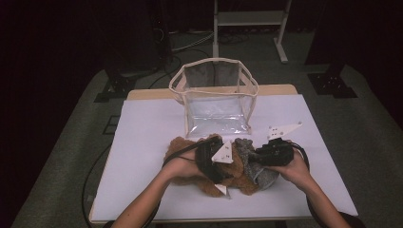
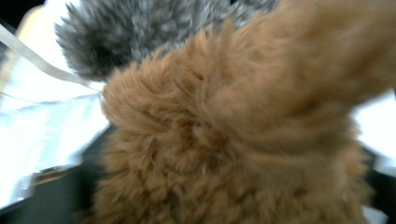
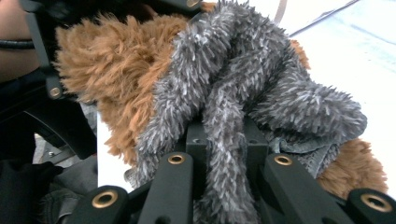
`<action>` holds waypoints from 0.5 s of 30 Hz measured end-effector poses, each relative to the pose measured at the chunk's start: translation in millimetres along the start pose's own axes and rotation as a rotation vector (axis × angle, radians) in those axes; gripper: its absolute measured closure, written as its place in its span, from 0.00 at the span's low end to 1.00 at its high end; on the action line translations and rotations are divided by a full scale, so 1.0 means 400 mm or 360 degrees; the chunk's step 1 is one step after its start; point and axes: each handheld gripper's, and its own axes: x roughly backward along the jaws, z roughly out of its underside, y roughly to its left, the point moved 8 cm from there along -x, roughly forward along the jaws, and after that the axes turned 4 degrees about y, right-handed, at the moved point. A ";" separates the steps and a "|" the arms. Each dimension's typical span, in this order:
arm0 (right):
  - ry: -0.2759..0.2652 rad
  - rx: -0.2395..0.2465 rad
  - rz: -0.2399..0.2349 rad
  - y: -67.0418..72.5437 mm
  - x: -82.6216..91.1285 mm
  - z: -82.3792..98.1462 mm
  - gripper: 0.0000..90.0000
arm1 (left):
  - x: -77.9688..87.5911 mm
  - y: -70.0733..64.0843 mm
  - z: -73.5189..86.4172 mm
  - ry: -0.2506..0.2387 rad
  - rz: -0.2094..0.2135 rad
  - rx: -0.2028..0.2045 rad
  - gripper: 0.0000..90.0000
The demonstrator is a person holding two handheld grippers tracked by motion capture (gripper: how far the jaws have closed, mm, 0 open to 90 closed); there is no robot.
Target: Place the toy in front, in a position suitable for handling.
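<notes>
A brown plush toy (image 1: 179,146) lies on the white table (image 1: 142,118) with a grey fuzzy cloth (image 1: 247,151) wrapped over its right side. My right gripper (image 1: 254,159) is shut on a strand of the grey fuzzy cloth (image 3: 243,84), which runs down between its jaws; the right gripper (image 3: 226,186) sits close against the brown plush toy (image 3: 107,60). My left gripper (image 1: 219,170) rests on the toy from the left. Brown plush fur (image 2: 233,140) hides its jaws in the left gripper view, with the grey cloth (image 2: 140,32) behind.
A clear plastic bag with a beige rim (image 1: 214,61) stands open just behind the toy, and its clear wall (image 2: 46,126) lies close on the left. Black cables trail from both grippers. Table edges lie left, right and in front.
</notes>
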 end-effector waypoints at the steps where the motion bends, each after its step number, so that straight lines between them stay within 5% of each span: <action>1: -0.0018 -0.0009 -0.0006 0.000 0.010 -0.003 0.87 | 0.006 0.003 -0.006 -0.0033 -0.0005 0.0010 0.35; 4: -0.0078 0.0001 -0.0010 0.008 0.046 -0.025 0.87 | 0.034 0.018 -0.038 -0.0198 0.0001 0.0089 0.38; 11: -0.0158 0.0158 0.0080 0.053 0.158 -0.139 0.87 | 0.084 0.048 -0.109 -0.0590 0.0037 0.0281 0.38; 15: -0.0106 0.0210 0.0105 0.064 0.148 -0.163 0.87 | 0.075 0.041 -0.083 -0.0589 0.0040 0.0299 0.38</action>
